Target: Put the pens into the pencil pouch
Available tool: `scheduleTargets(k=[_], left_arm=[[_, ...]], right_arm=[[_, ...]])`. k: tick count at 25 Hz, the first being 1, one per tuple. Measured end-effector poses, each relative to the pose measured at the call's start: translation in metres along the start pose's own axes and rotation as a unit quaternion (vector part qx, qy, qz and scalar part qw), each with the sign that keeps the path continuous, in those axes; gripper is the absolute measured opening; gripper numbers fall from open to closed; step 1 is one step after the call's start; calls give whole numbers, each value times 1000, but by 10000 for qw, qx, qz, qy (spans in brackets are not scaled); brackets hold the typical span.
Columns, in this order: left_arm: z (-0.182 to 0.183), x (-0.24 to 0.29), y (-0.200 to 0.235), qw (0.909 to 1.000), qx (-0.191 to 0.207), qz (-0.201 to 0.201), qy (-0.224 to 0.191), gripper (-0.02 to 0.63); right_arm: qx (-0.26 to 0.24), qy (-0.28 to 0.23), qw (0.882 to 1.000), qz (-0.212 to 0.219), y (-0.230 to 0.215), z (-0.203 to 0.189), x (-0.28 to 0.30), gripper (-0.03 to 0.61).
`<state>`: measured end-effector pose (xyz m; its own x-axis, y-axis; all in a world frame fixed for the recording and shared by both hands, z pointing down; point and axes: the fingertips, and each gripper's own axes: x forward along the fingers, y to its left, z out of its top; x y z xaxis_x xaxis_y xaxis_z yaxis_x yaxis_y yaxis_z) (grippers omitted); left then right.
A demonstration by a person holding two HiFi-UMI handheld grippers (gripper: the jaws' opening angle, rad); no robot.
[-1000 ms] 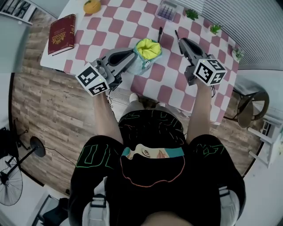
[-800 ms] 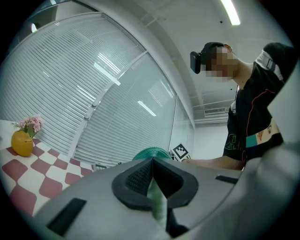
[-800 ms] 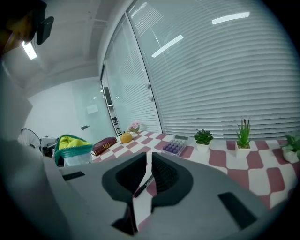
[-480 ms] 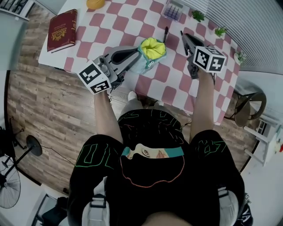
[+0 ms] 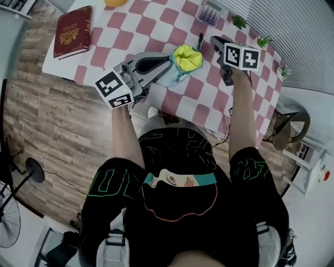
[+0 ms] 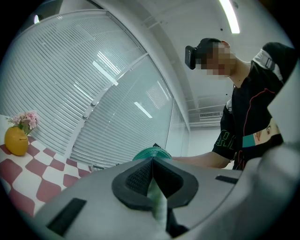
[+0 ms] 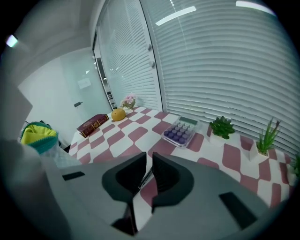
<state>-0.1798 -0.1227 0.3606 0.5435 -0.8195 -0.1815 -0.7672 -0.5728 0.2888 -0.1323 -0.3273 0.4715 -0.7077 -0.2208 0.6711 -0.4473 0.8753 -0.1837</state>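
The left claw [image 6: 152,161] is clamped on the rim of the pencil pouch [image 5: 183,58] above the worktop [image 5: 156,28]. The right claw [image 7: 149,161], barely parted and empty, hangs over a pen [image 5: 200,40] beside the pouch. A calculator [image 5: 209,13] and a book [image 5: 73,31] lie well apart.

Wood-plank floor [image 5: 47,135], window blinds [image 7: 225,65] — perhaps a stool [image 5: 288,124] beside the checkered table [image 5: 156,21].

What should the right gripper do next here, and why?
Probably lower the right gripper onto the pen so that its jaws straddle it. The pen lies loose on the table beside the pouch and shows through the narrow gap between the jaws, not gripped. The left gripper is pinching the pouch, whose mouth is open.
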Motion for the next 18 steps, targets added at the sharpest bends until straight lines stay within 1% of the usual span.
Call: scheduleTargets(k=[3, 7, 12, 13, 16, 18], left_arm=[[1, 2, 2, 10000, -14, -19, -30, 2], [-1, 3, 3, 10000, -58, -28, -43, 2], [-6, 1, 5, 9999, -101, -22, -58, 2], [-6, 0, 5, 9999, -111, -12, -59, 2], [-6, -4, 7, 9999, -137, 14, -96, 2], [-7, -6, 10, 9998, -149, 29, -112, 2]], right_arm=[[12, 325, 9994, 85, 1, -1, 15, 38], [187, 729, 9971, 126, -1, -3, 34, 39], [416, 1080, 9933, 30, -9, -10, 57, 40], [471, 1169, 9920, 26, -10, -13, 62, 45], [693, 1419, 9875, 27, -16, -22, 72, 130], [846, 1524, 9847, 18, -19, -26, 78, 133]])
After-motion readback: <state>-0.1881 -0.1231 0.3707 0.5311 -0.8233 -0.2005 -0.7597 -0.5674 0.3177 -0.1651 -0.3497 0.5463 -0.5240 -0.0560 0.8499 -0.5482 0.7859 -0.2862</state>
